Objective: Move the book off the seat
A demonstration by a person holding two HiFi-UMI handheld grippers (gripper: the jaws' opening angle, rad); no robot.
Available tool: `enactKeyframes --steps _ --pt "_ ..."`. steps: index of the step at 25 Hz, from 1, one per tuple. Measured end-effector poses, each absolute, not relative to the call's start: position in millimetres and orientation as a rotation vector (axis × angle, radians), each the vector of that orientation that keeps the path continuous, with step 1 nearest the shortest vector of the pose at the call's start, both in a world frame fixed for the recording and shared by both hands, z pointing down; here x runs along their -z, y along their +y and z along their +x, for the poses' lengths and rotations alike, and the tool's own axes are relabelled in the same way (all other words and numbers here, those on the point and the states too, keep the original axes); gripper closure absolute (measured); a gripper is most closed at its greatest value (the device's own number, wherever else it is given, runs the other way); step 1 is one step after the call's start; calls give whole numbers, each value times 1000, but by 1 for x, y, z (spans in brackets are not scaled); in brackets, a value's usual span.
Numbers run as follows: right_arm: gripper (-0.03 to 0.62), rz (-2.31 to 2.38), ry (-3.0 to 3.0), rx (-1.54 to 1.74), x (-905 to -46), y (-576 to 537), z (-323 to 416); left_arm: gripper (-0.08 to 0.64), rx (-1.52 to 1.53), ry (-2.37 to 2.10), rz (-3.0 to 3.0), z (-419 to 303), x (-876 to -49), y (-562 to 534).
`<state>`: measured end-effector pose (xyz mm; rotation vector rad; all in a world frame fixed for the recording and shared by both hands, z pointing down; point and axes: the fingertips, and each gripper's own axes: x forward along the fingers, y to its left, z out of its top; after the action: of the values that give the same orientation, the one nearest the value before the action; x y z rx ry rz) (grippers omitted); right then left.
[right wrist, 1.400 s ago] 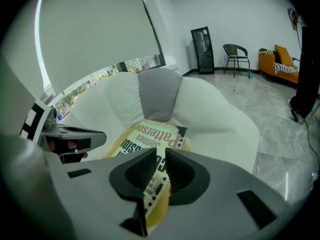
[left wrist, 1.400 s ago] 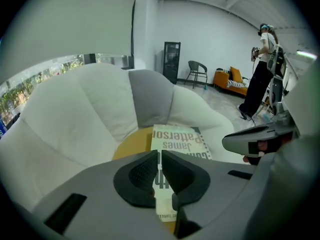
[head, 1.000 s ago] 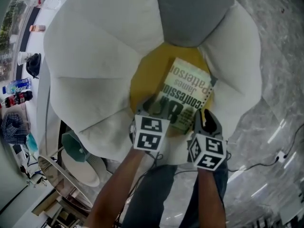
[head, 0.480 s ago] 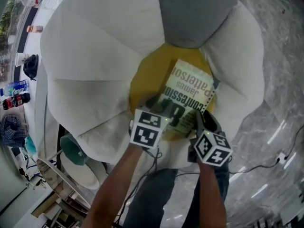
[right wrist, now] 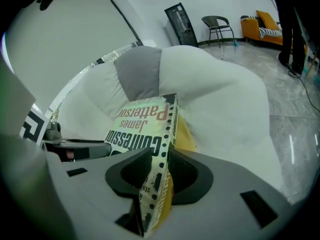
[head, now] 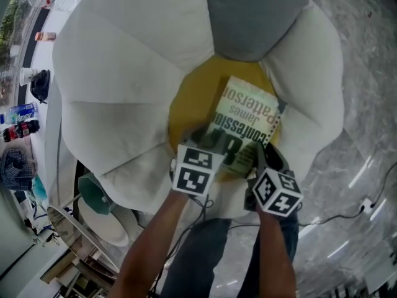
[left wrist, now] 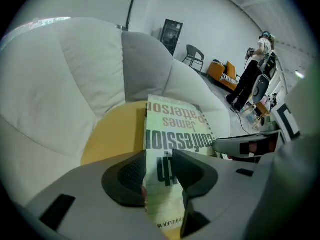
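Observation:
A paperback book (head: 245, 120) with a pale green cover lies on the round yellow seat (head: 192, 98) of a white petal-shaped armchair (head: 118, 61). My left gripper (head: 201, 135) is at the book's near left edge. In the left gripper view the book (left wrist: 172, 129) runs between the jaws of the left gripper (left wrist: 159, 169), but I cannot see whether the pads press on it. My right gripper (head: 263, 154) is at the near right edge. Its jaws are closing, and in the right gripper view both pads of the right gripper (right wrist: 160, 171) touch the dotted spine edge of the book (right wrist: 140, 121).
A grey back cushion (head: 254, 17) rises behind the seat. Grey marble floor (head: 366, 104) lies to the right, with a cable and plug (head: 366, 203) on it. A green stool (head: 99, 191) and a counter with bottles (head: 22, 120) are on the left.
Both grippers have crept a little further onto the book's near edge. The right gripper's cube has turned slightly. The book has barely shifted.

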<state>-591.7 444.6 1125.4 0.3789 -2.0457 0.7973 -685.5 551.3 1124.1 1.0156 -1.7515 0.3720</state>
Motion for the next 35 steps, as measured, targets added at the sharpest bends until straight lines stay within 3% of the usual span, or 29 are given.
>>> enactKeyframes --steps 8,16,35 --pt "482 386 -2111 -760 -1085 420 -596 393 -357 -1832 1016 -685 -1080 531" --pt "482 397 -2238 -716 -993 372 -619 396 -380 -1946 1040 -706 -985 484" --pt "485 337 -2658 -572 -621 265 -661 397 -315 -2319 1081 -736 -618 388"
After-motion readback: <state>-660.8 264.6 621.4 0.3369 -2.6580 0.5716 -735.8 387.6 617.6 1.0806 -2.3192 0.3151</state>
